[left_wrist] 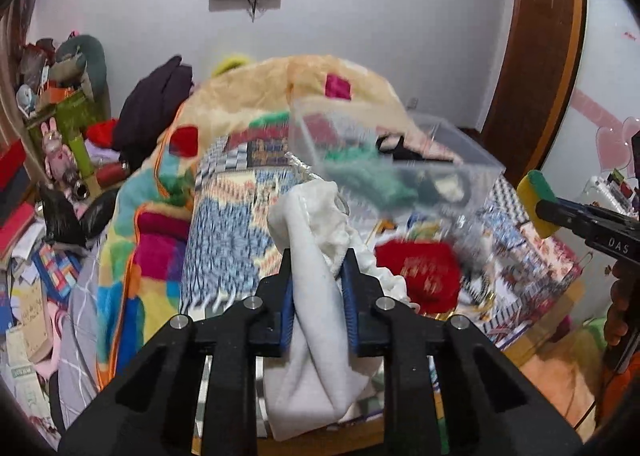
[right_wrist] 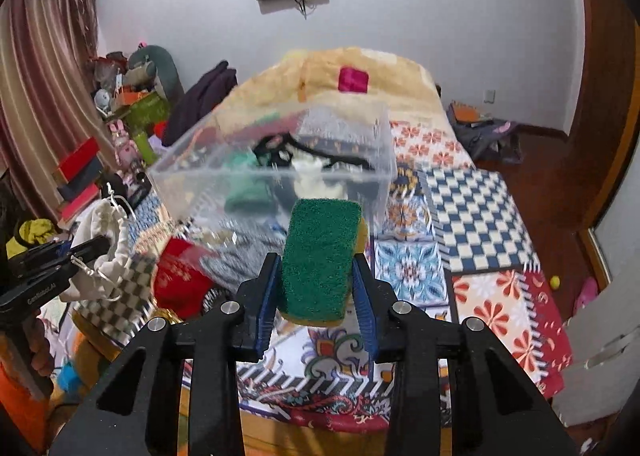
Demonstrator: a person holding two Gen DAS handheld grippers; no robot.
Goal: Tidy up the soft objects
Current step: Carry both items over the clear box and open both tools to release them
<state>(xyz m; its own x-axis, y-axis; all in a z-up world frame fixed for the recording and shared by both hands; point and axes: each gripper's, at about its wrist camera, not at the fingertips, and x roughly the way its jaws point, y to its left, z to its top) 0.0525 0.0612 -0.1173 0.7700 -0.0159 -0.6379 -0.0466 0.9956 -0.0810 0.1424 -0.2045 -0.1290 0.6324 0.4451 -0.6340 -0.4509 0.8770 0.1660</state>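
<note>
A white cloth pouch is pinched in the left tool, lifted above the bed. The right tool pinches a green-and-yellow sponge, in front of a clear box holding soft things.

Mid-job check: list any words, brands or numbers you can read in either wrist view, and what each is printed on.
"DAS": on the black body of the right gripper, seen from the left wrist view.
"GenRobot.AI": on the black body of the left gripper, small, partly legible.
Gold print on the red fabric item: blurred, unreadable.
Papers beside the bed: too small.
</note>
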